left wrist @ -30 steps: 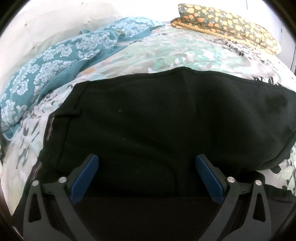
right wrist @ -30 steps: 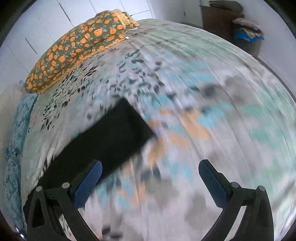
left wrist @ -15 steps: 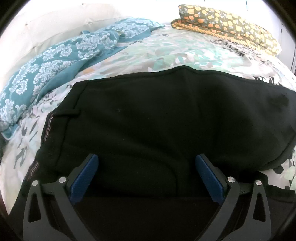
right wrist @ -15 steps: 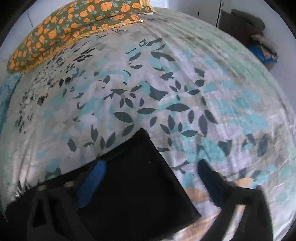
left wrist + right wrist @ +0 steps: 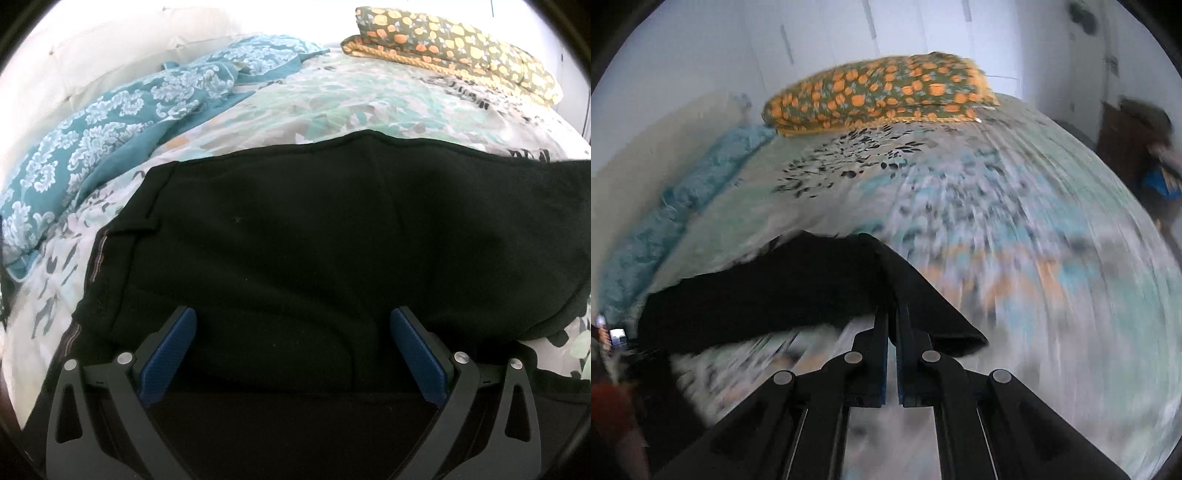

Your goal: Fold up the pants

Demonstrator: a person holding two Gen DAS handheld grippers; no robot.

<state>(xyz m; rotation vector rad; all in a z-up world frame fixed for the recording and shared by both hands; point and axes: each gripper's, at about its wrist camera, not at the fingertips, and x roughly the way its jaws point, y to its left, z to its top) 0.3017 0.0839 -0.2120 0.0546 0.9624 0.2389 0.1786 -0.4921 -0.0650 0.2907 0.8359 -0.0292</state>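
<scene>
Black pants [image 5: 332, 236] lie spread on the leaf-print bed cover [image 5: 369, 103], waistband at the left of the left wrist view. My left gripper [image 5: 293, 325] hovers over their near part, blue pads wide apart with nothing pinched. In the right wrist view my right gripper [image 5: 892, 314] is shut on the hem end of a black pant leg [image 5: 798, 288], which is lifted off the bed cover [image 5: 1034, 258] and drapes leftward from the closed fingers. The view is motion-blurred.
A teal floral quilt [image 5: 110, 122] lies bunched along the left by the white headboard. An orange-patterned folded blanket [image 5: 882, 92] sits at the far end of the bed. Dark furniture with clutter [image 5: 1137, 147] stands past the bed's right edge. A person's hand [image 5: 604, 332] shows at far left.
My right gripper came over the pant leg end, closed on it and lifted it, swinging across the bed. The left gripper and the pants under it have not moved.
</scene>
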